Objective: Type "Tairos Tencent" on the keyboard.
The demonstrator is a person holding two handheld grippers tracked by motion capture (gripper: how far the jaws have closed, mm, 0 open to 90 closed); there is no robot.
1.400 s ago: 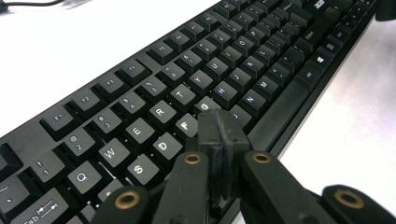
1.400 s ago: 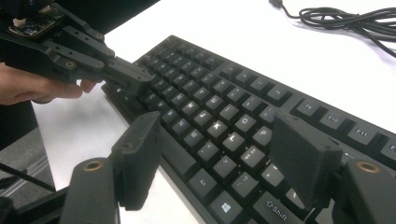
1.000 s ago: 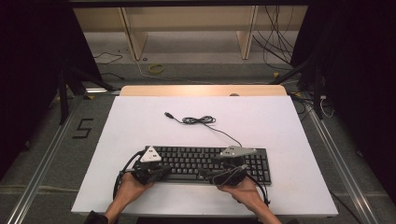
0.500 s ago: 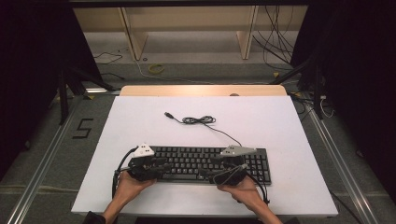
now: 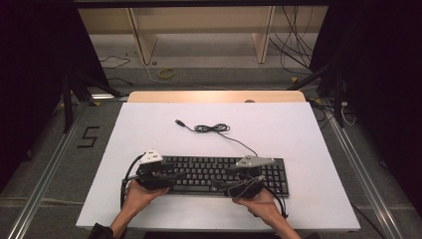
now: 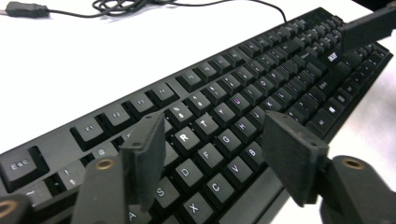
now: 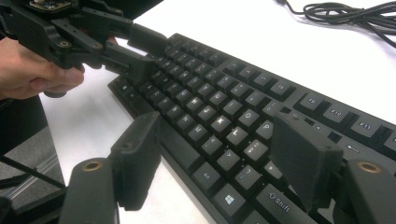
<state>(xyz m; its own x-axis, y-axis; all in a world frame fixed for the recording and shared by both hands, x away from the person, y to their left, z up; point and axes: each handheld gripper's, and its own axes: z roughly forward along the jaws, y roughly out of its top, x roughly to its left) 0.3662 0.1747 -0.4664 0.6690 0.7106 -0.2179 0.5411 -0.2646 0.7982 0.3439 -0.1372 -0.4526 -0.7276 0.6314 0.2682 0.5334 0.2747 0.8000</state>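
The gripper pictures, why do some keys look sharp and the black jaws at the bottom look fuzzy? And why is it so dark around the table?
Left gripper view: the keyboard keys near R are crisp, while the left gripper jaws sit too close to the lens and blur. Right gripper view: the same, the right gripper jaws are soft. High view: light falls on the white table, so the surroundings stay dark.

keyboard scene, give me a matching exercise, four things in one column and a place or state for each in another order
Things:
1. keyboard
2. USB plug
3. left claw
4. right claw

Places or states:
A. lies on the white table beyond the keyboard, at the cable's end
B. open over the letter keys near R
C. open over the near edge by the Shift key
D. black, lies flat on the white table

Pairs: 1-D, 2-A, 3-B, 4-C
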